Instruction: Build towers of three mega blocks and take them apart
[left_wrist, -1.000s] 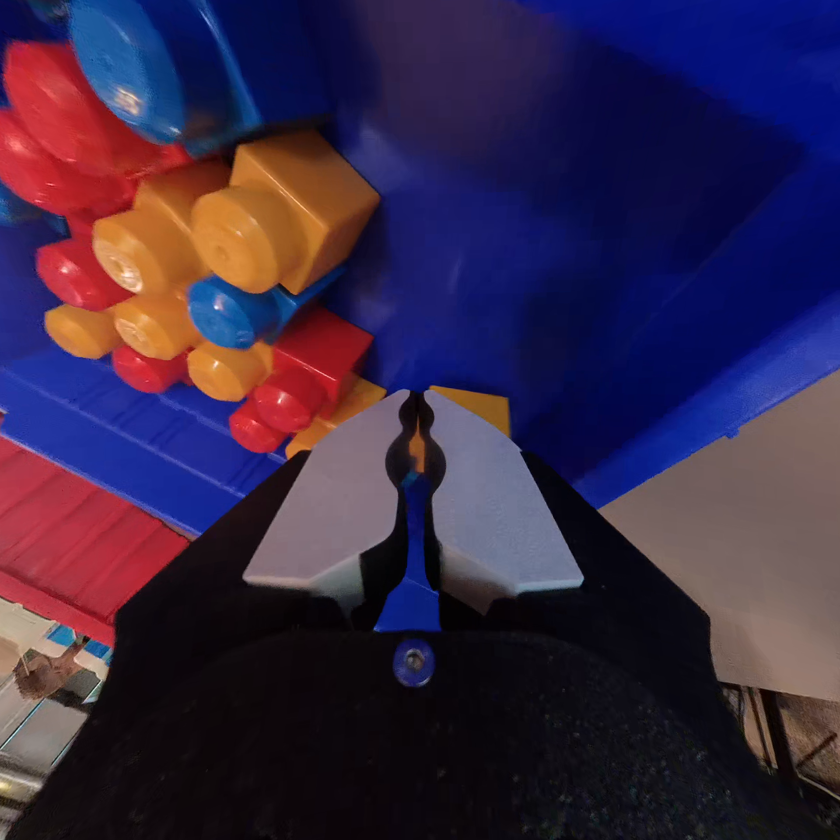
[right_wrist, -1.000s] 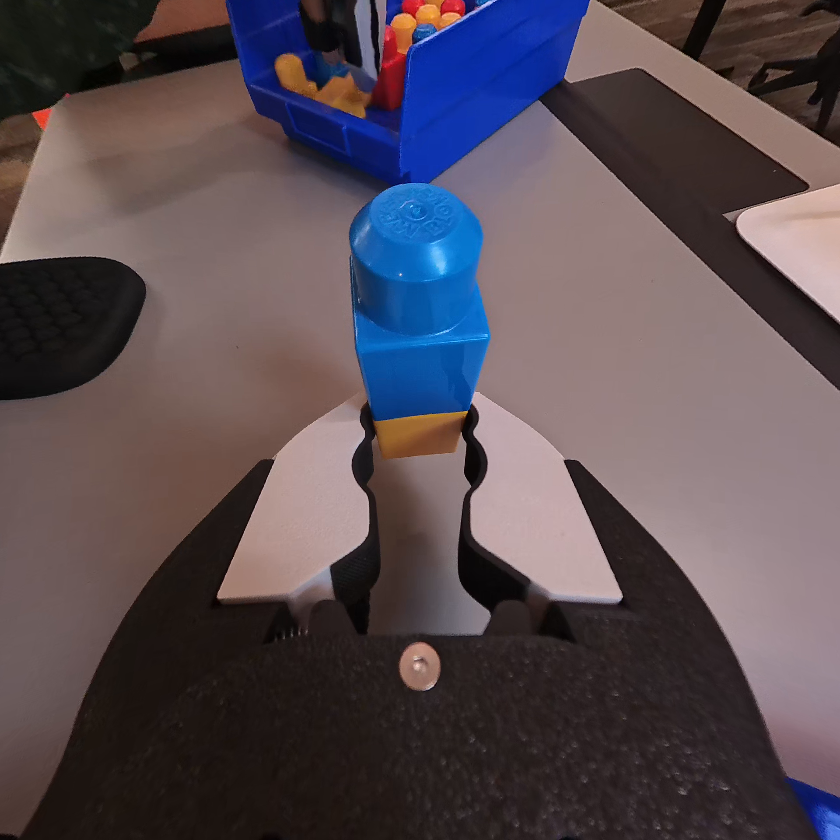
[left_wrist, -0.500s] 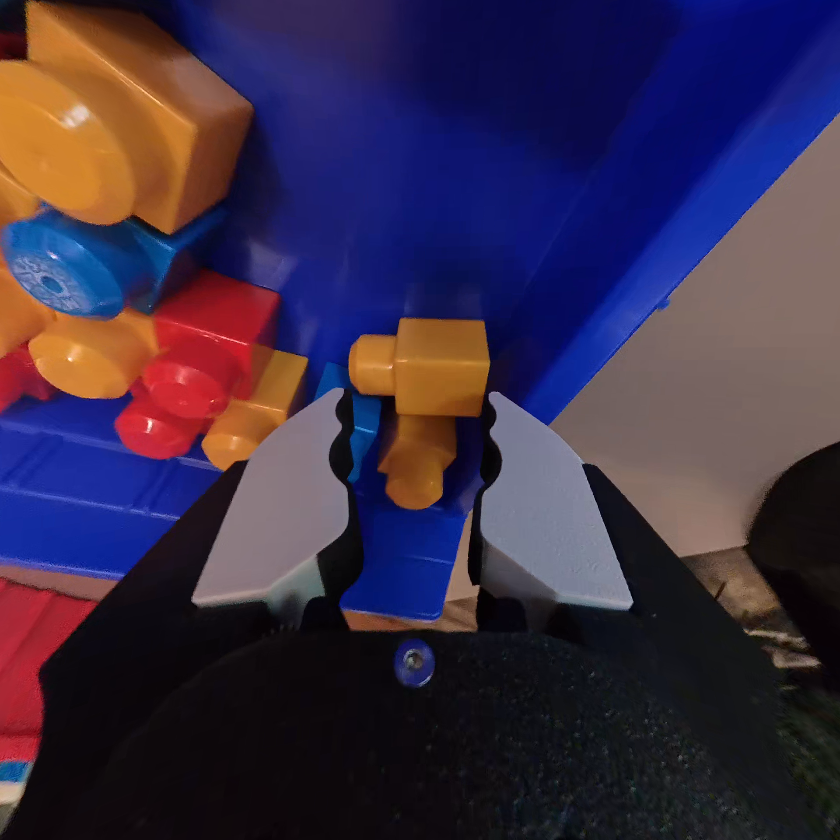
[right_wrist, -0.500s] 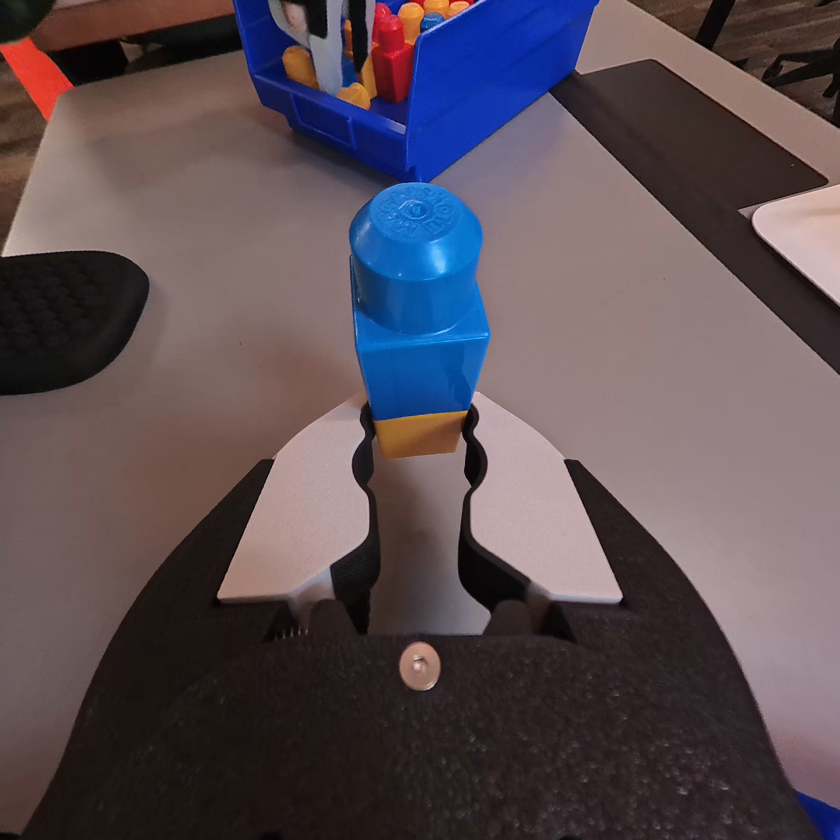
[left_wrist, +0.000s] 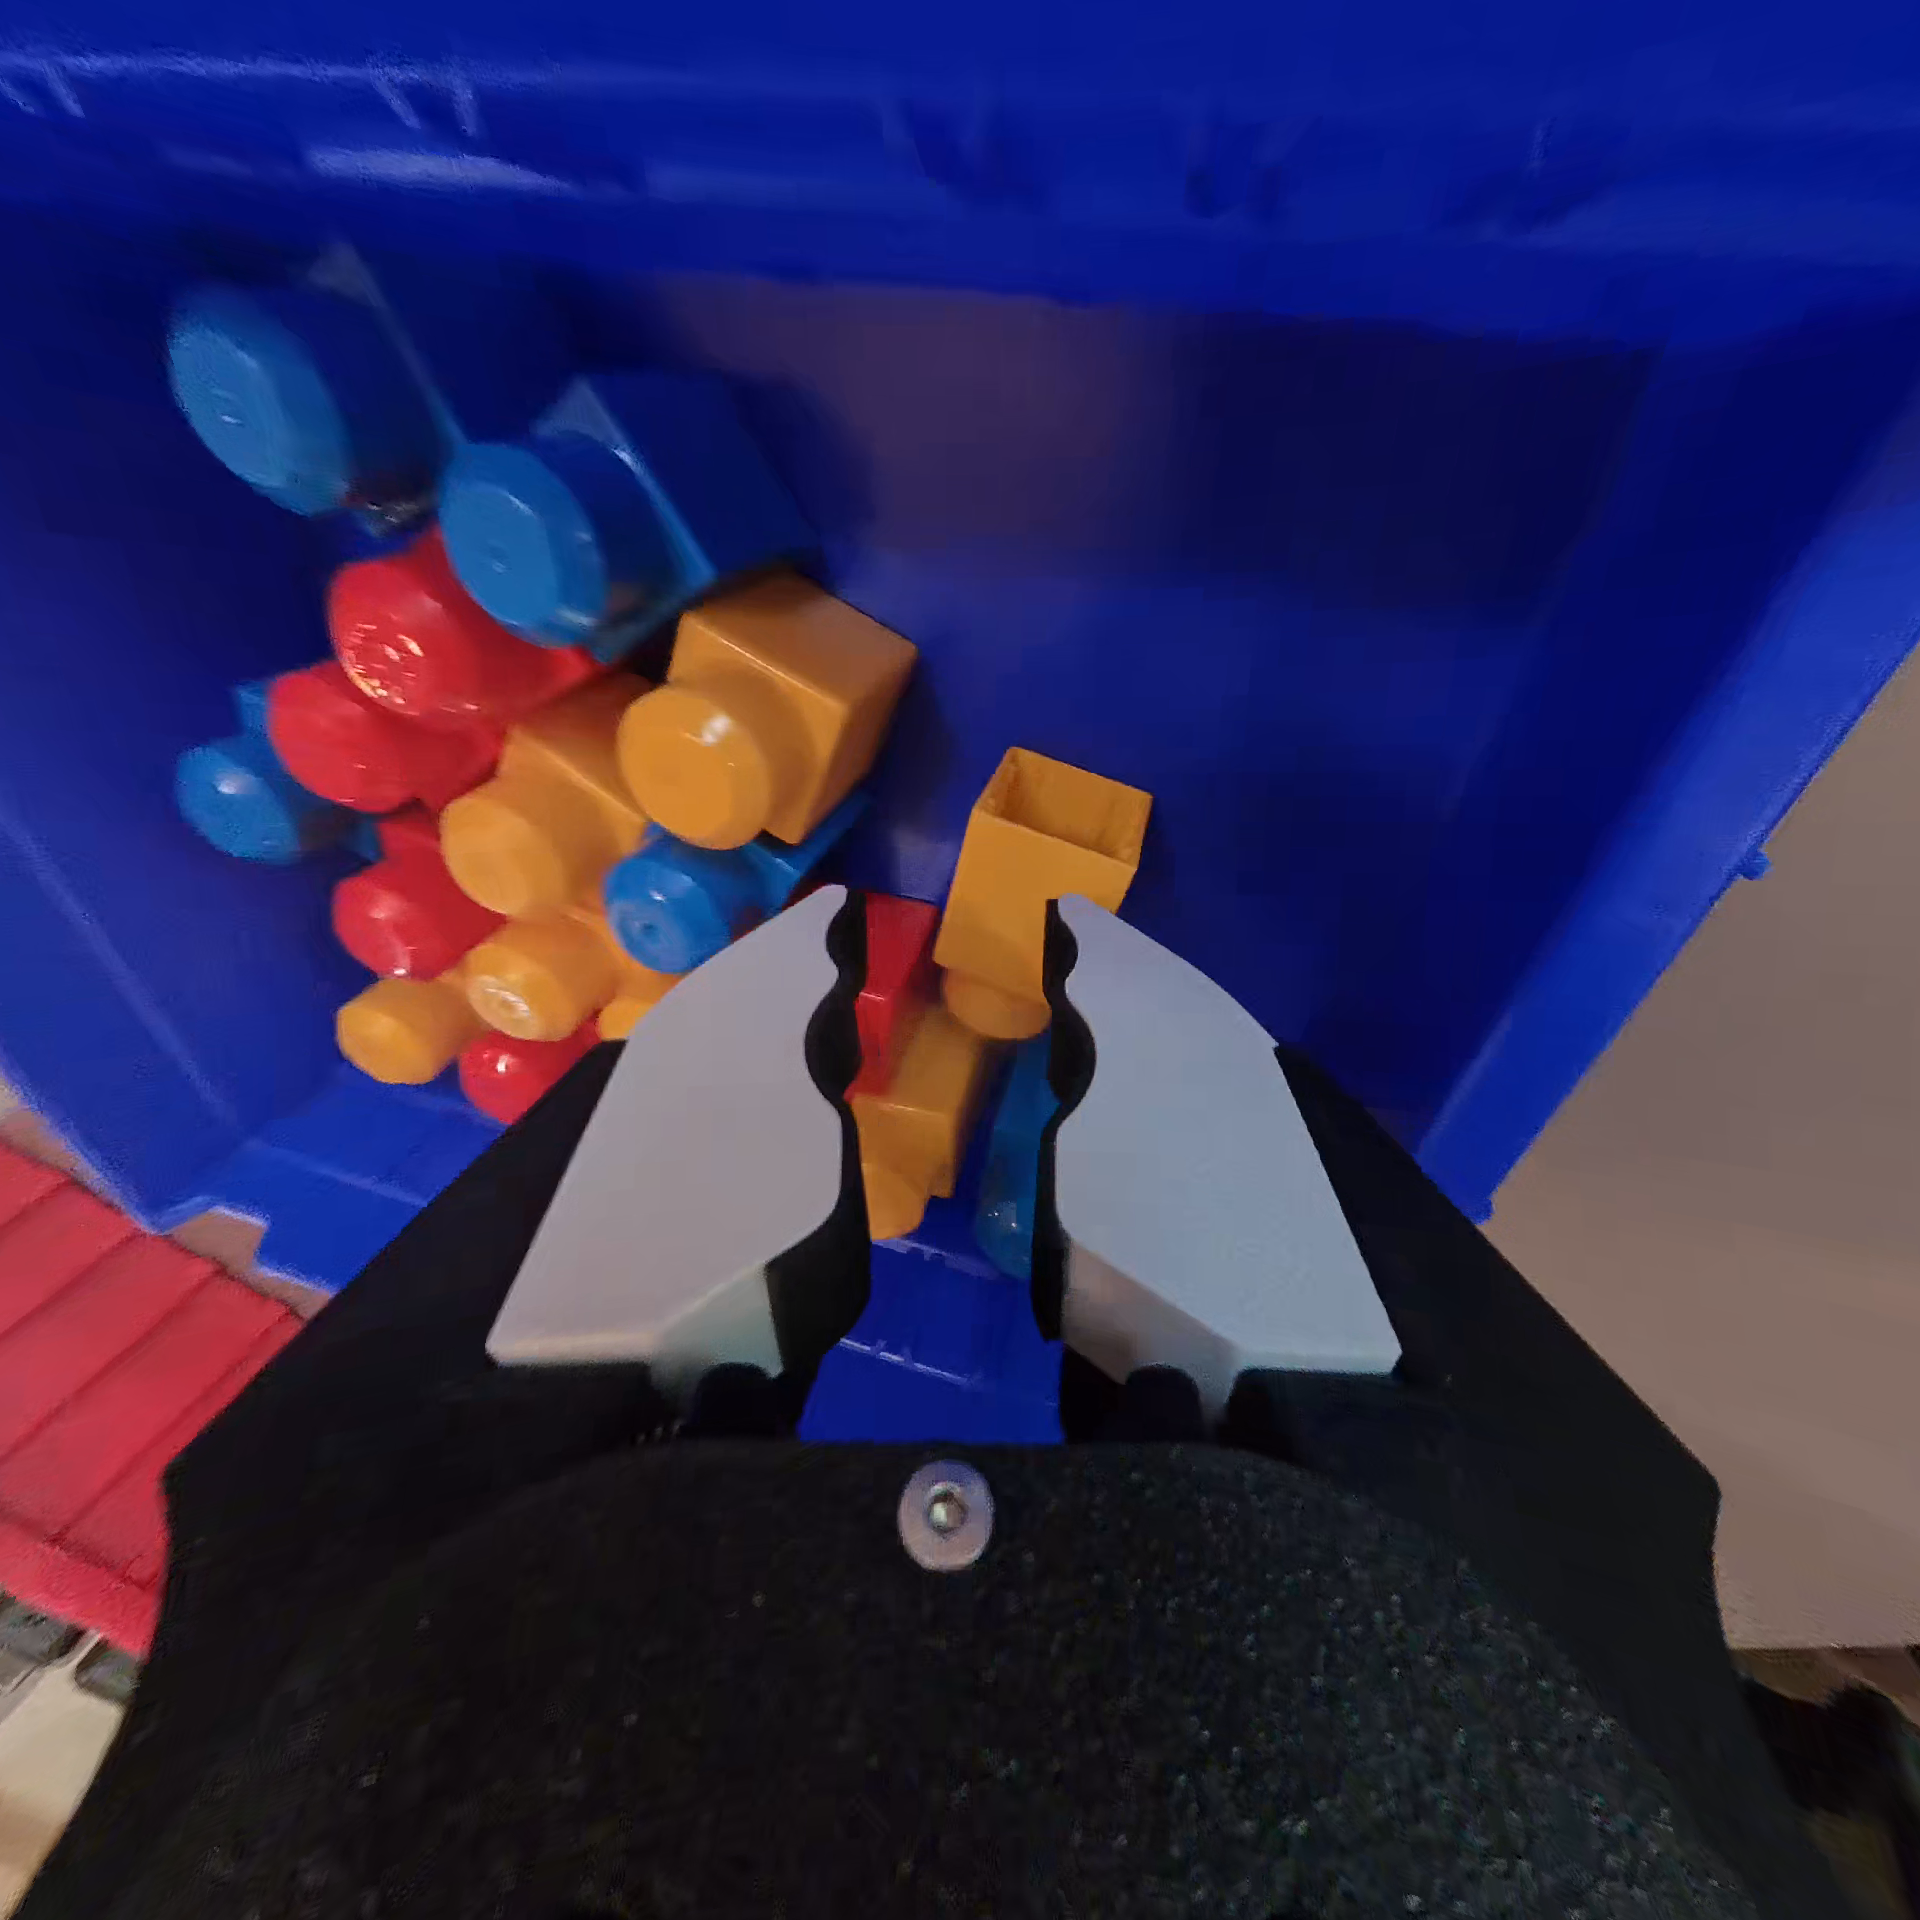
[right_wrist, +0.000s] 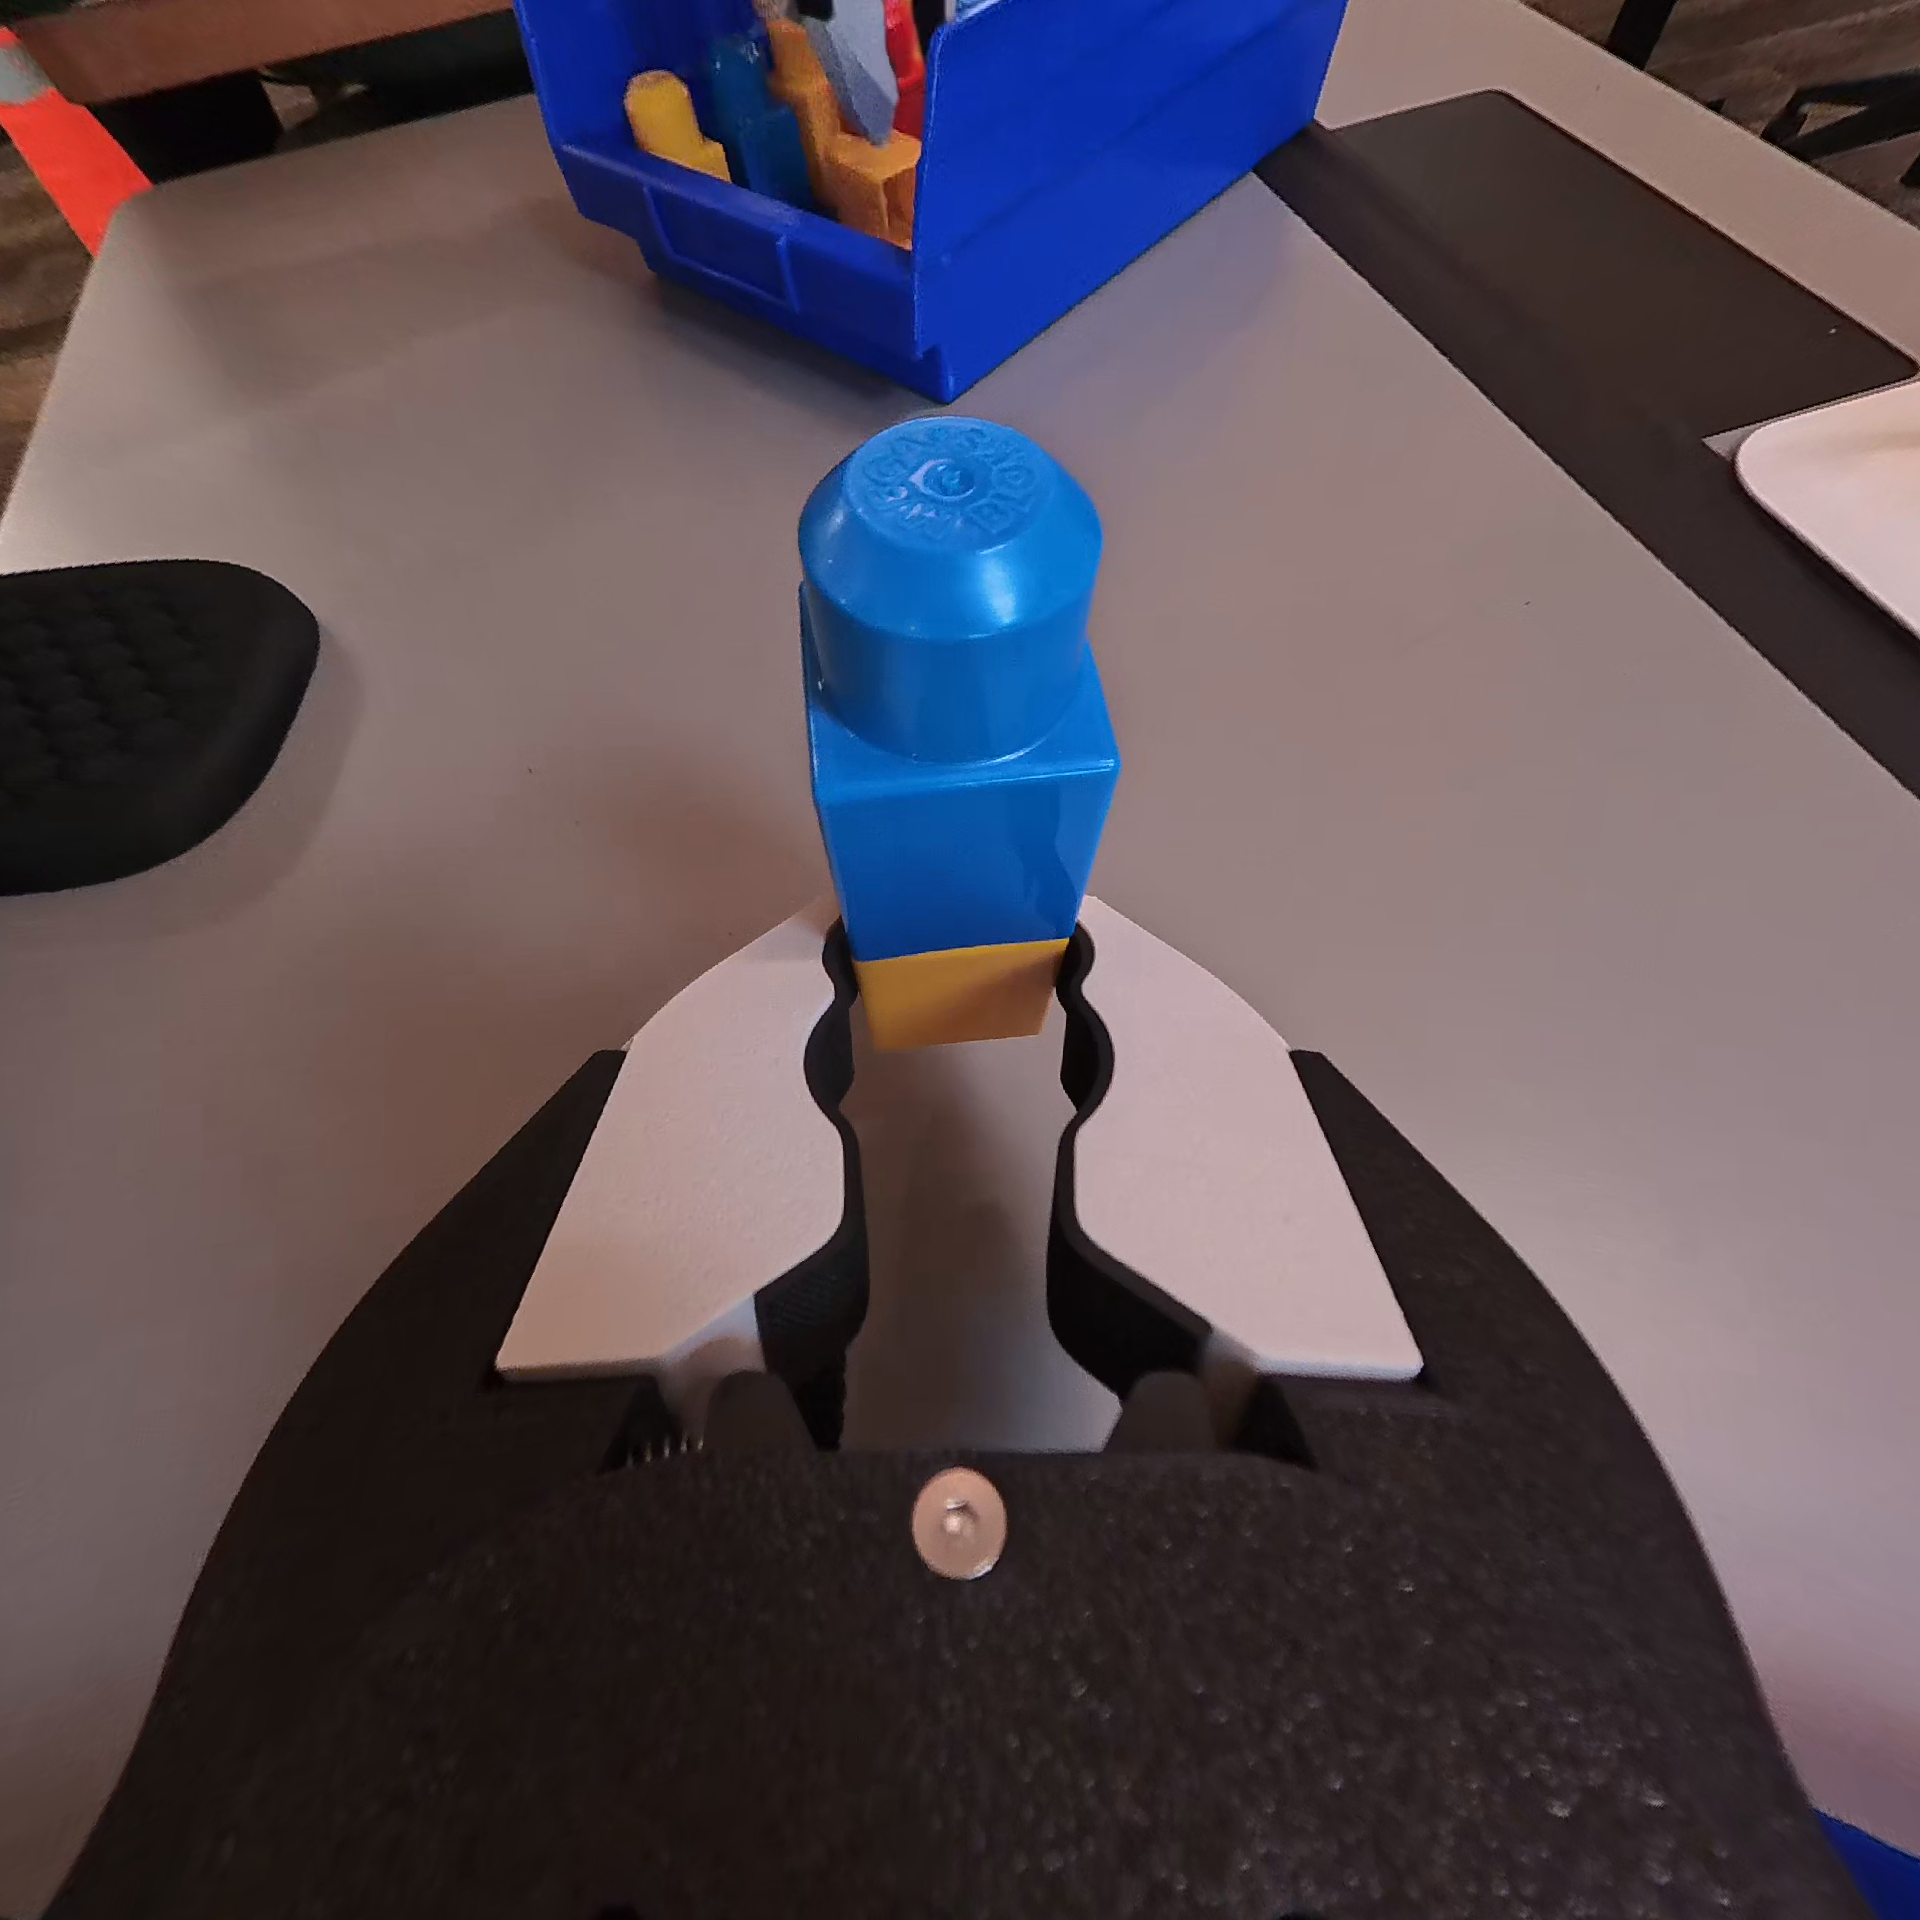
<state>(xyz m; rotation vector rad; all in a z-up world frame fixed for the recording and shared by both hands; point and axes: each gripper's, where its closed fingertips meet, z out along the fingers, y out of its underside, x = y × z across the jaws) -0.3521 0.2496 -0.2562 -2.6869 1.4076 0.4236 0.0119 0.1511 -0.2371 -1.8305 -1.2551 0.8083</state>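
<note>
Currently right gripper (right_wrist: 956, 987) clamps yellow block (right_wrist: 956, 997) under blue block (right_wrist: 961, 748), steadying the stack; left gripper (left_wrist: 951, 1023), jaws apart, reaches into bin (left_wrist: 1143, 156) for a third

Standing upright on grey table (right_wrist: 1351, 831): blue block (right_wrist: 961, 769), round stud up, seated on yellow block (right_wrist: 956, 995)

Lying jumbled inside blue bin (left_wrist: 1247, 520), mostly against its left side: red, yellow and blue blocks (left_wrist: 582, 790), studs facing camera

Sitting apart to the right of the heap: single yellow block (left_wrist: 1044, 868), inverted, hollow square base showing, stud pointing down
</note>
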